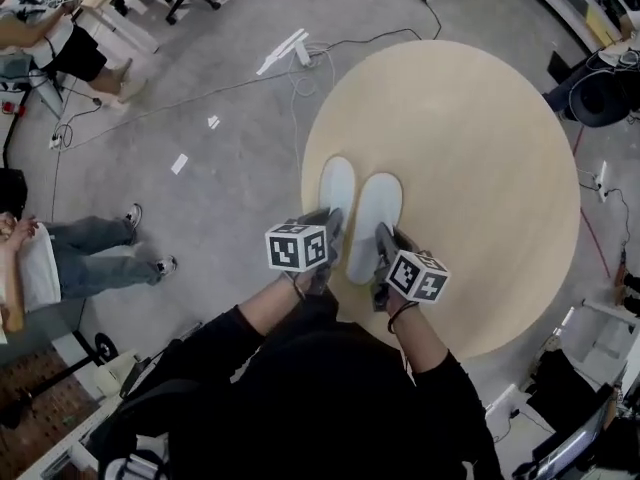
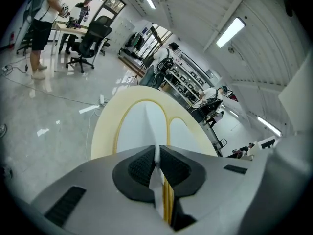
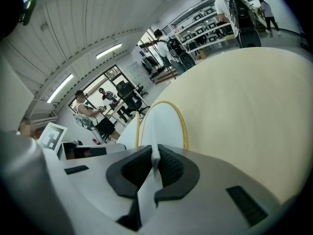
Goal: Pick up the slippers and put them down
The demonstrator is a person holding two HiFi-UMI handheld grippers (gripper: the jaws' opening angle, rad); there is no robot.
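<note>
We hold the left gripper (image 1: pixel 326 230) with its jaws pinched nearly together on the thin white heel edge of the left slipper (image 1: pixel 337 192). That slipper runs lengthwise away from us, toe pointing towards the far side of the round table (image 1: pixel 480 168), over the table's left part. Just beside it on the right, the right slipper (image 1: pixel 376 216) lies parallel, toe pointing the same way and set slightly nearer to us. The right gripper (image 1: pixel 384 244) has its jaws clamped narrowly on this slipper's heel edge too. In the gripper views both white uppers (image 2: pixel 142 126) (image 3: pixel 161 126) show a yellow rim. We cannot tell whether the soles touch the tabletop.
</note>
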